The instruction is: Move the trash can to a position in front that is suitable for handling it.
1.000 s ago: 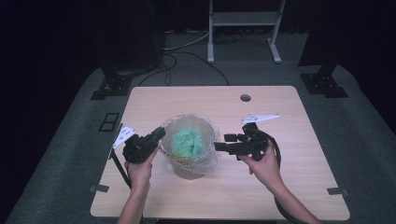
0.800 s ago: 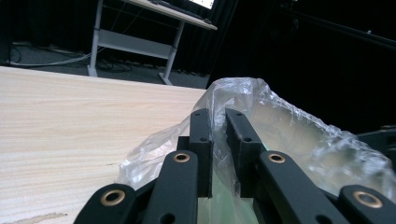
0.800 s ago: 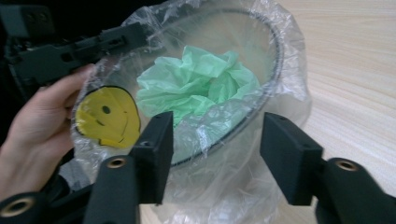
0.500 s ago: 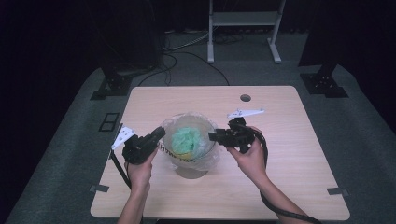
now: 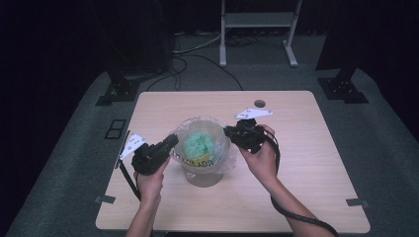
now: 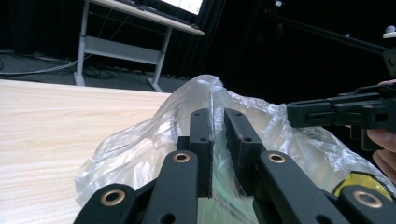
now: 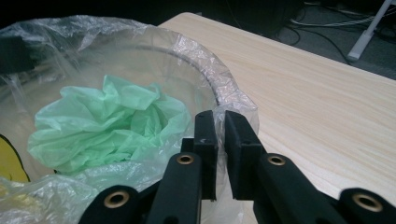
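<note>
Nearest the person's edge of the wooden table [image 5: 306,197], 2 forearms come in from the bottom of the high view, each hand holding 1 gripper. The left gripper [image 5: 170,142] points up and to the right in that view, toward the bin, and its jaws are clenched on the clear plastic liner [image 5: 225,160] at the bin's left rim; in the left gripper view the film is pinched up between the 2 pads into a peak [image 6: 210,86].

Between the 2 hands, a little nearer the person than the table's middle, stands the small clear bin [image 5: 202,175], upright, its long axis vertical and its mouth facing straight up. The liner is draped inside it and folded out over the rim. A crumpled green bag [image 5: 197,144] lies inside the liner, and a yellow-and-black patch [image 5: 197,161] shows at the near side.

The right gripper [image 5: 228,132] points left, level with the rim, at the bin's right edge. Its jaws have just been closing, and in the right gripper view they stand almost together with the liner's folded edge [image 7: 219,140] between the pads, gripping it.

Farther off, a round hole [image 5: 259,103] sits in the tabletop near the far edge. Beyond the table, a metal stand [image 5: 257,19] and cables [image 5: 197,49] lie on the dark floor.
</note>
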The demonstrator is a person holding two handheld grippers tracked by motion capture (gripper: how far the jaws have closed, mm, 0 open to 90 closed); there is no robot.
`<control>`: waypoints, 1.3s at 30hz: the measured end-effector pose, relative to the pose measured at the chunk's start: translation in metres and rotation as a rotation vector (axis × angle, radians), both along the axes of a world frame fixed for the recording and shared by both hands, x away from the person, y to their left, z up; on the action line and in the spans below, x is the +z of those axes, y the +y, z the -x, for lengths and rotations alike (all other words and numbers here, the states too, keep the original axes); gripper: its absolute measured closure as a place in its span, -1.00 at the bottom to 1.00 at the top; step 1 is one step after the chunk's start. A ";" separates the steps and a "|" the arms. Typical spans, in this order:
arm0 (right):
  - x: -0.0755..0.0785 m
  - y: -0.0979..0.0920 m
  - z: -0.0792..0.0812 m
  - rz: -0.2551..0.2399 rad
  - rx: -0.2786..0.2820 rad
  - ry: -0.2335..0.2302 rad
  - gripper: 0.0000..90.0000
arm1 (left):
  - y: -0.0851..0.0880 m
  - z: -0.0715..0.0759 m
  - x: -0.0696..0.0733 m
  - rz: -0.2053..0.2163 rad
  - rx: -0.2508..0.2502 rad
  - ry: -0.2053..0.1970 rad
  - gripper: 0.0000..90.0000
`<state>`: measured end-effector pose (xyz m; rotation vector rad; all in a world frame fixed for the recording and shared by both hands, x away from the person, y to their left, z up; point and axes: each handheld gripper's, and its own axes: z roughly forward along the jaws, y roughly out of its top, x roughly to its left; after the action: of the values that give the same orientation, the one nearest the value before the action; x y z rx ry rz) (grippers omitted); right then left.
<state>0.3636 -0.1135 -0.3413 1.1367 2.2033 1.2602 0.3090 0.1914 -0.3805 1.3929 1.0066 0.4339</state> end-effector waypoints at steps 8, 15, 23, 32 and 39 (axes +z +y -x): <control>0.013 0.003 0.003 -0.014 0.005 -0.021 0.96 | 0.000 0.001 0.005 0.024 -0.013 -0.010 0.82; 0.025 0.006 0.006 -0.098 0.084 0.043 0.96 | -0.005 0.006 0.010 0.034 -0.037 -0.030 0.82; 0.028 0.008 0.005 -0.150 0.136 0.106 0.96 | -0.017 0.009 0.012 0.027 -0.080 -0.037 0.82; 0.031 0.011 -0.001 -0.270 0.190 0.190 0.96 | -0.030 0.011 0.011 -0.002 -0.131 -0.037 0.82; 0.029 0.020 -0.005 -0.341 0.233 0.259 0.96 | -0.043 0.014 0.009 -0.027 -0.171 -0.036 0.82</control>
<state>0.3687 -0.0936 -0.3123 1.2543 2.4280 1.7254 0.2954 0.1484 -0.3717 1.4768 0.8472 0.3453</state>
